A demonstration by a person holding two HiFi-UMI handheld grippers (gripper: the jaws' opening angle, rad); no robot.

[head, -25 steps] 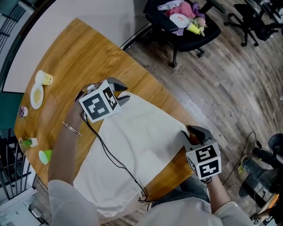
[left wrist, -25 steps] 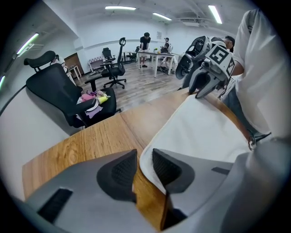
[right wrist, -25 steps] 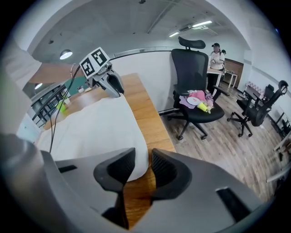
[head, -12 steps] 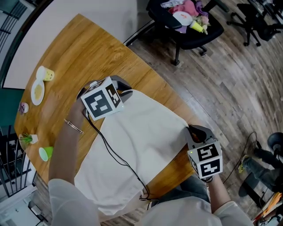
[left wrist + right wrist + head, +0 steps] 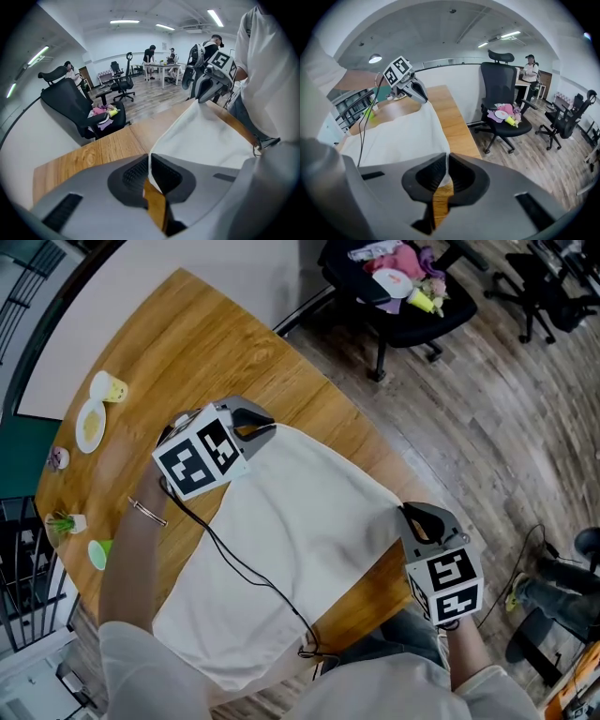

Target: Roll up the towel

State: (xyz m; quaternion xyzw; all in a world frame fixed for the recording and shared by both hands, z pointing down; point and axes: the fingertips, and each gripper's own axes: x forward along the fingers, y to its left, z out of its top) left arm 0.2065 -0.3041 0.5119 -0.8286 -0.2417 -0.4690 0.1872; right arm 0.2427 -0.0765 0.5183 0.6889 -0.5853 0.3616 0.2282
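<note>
A white towel (image 5: 291,549) lies spread on the wooden table (image 5: 187,343), with its near end hanging over the table's front edge. My left gripper (image 5: 261,430) is at the towel's far left corner, and its jaws are closing, pinched on the cloth (image 5: 206,136). My right gripper (image 5: 412,514) is at the far right corner, its jaws also closing with the towel's edge (image 5: 398,136) between the pads. Both corners are raised a little off the wood. Each gripper view shows the other gripper across the towel: right gripper (image 5: 201,89), left gripper (image 5: 415,91).
A black cable (image 5: 244,568) trails across the towel. A yellow cup (image 5: 110,387), a plate (image 5: 91,425) and a green cup (image 5: 97,554) sit at the table's left side. A black office chair (image 5: 394,277) with toys stands beyond the table, and people stand far off.
Both grippers have closed onto the towel's far corners and risen slightly, lifting that edge off the table.
</note>
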